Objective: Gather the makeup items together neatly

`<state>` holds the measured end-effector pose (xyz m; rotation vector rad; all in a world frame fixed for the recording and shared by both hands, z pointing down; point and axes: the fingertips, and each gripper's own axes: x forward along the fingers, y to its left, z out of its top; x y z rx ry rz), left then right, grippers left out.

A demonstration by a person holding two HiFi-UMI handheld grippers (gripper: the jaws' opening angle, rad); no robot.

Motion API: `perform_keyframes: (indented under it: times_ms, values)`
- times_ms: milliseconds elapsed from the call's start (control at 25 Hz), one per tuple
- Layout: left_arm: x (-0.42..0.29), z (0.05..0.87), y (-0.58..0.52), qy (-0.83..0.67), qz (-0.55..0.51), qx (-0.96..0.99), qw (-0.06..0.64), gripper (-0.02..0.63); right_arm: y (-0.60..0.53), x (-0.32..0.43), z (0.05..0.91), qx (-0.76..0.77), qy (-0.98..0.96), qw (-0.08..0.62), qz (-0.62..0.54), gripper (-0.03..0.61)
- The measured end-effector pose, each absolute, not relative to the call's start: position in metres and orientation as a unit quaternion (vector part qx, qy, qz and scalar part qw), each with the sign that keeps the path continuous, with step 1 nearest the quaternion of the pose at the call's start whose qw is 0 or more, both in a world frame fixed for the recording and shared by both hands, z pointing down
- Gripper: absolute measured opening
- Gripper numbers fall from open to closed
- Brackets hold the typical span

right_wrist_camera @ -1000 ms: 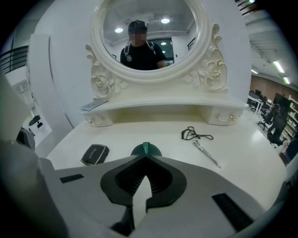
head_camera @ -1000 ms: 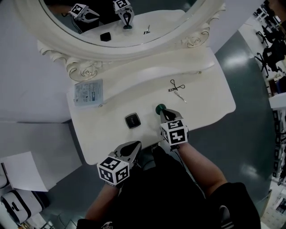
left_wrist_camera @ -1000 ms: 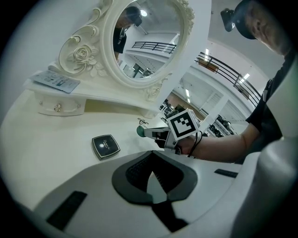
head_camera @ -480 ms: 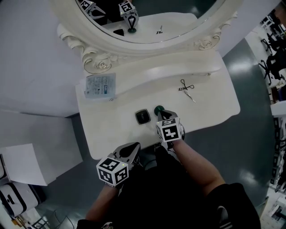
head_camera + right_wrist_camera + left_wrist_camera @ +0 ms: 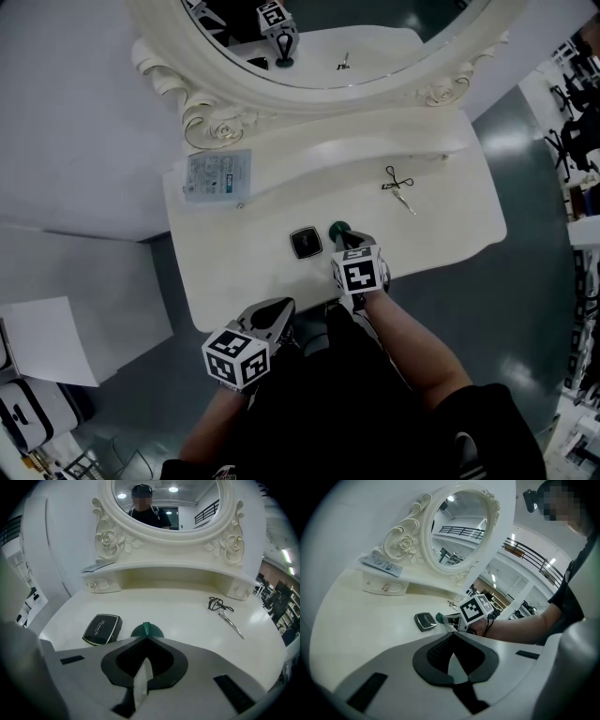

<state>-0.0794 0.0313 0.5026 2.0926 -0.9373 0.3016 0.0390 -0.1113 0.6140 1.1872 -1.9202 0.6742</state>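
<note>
Right tool (image 5: pixel 146 637) tight on green item (image 5: pixel 154 631) beside compact (image 5: pixel 102 629)

The left gripper (image 5: pixel 278 307) and the right gripper (image 5: pixel 345 238) were pale grey shells with dark ribbed fingers (image 5: pixel 123 660), each carrying a white cube (image 5: pixel 236 356) of black square markers. A black cable (image 5: pixel 489 620) looped beside the right cube. The person wore a black short-sleeved top (image 5: pixel 347 412).

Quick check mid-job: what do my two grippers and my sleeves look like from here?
Both the left gripper and the right gripper have pale grey shells with dark ribbed pads. Each carries a white cube of black square markers. The person wears a black short-sleeved top.
</note>
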Motion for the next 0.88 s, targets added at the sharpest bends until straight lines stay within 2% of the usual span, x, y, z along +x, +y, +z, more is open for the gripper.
perform_keyframes:
  times_ms: [240,400,480,640,880]
  values:
    - [-0.077,0.499,0.03,-0.364,0.123,0.834,0.396,0.008,-0.11,0.037,0.608,0.456,-0.764,0.362,0.277,0.034]
    - [-0.07,0.498,0.029,-0.356,0.126,0.838,0.393,0.008,-0.11,0.041,0.591,0.456,-0.775,0.333,0.284,0.095]
    - [-0.064,0.497,0.028,-0.35,0.127,0.841,0.392,0.008,-0.112,0.051,0.582,0.463,-0.776,0.318,0.286,0.098]
    - [-0.053,0.498,0.025,-0.339,0.13,0.846,0.391,0.008,-0.123,0.095,0.572,0.492,-0.767,0.302,0.28,0.097]
    - [-0.035,0.502,0.017,-0.331,0.133,0.847,0.394,0.008,-0.154,0.187,0.583,0.521,-0.74,0.34,0.257,0.097]
